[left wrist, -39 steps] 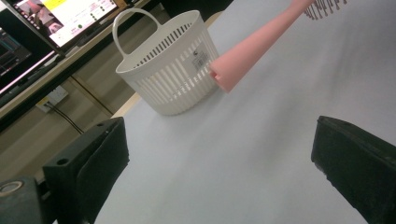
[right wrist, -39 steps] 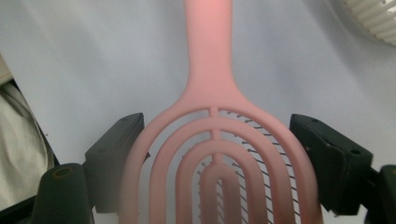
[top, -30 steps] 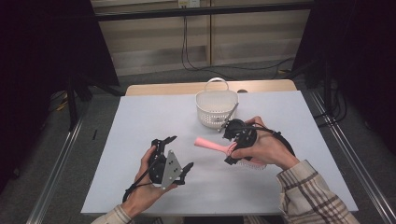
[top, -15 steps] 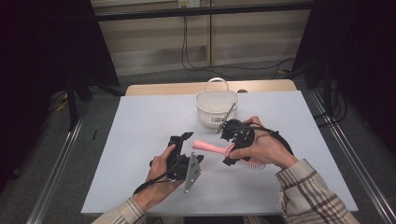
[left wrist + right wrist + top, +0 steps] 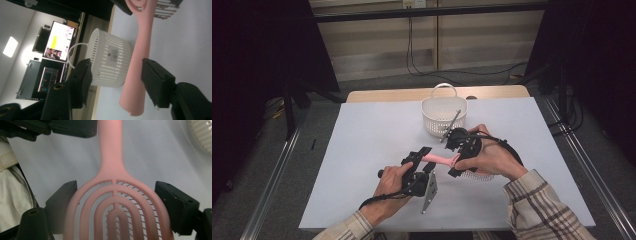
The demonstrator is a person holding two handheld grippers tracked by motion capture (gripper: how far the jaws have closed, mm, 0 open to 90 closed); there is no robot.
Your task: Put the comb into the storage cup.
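**Brush handle passing between our two grippers**

On the left, our left gripper [image 5: 424,161] has come in around the free end of the pink plastic hairbrush [image 5: 438,159]. Its fingers [image 5: 156,82] have just been closing, with the handle [image 5: 138,75] standing between them; in the left gripper view one pad lies just beside the handle and the other is well apart, so we judge them not yet clamped. We read this as a handover or a two-handed steadying, which would explain why the brush is held level above the white desk [image 5: 362,150] rather than lying on it.

To the right, our right gripper [image 5: 455,159] grasps the wide vented head [image 5: 115,205], its fingers [image 5: 175,205] pressed on both edges. That grip leaves the whole handle offered towards the left.

Farther off, the white slotted plastic basket [image 5: 443,116] with a looped handle stands at the desk's far side, well apart from the brush.

The bristles are mostly covered by the right hand [image 5: 492,160]. The head's lower part is cut off in the right gripper view. A thin grey rod [image 5: 452,125] leans near the basket; we cannot tell what it is.
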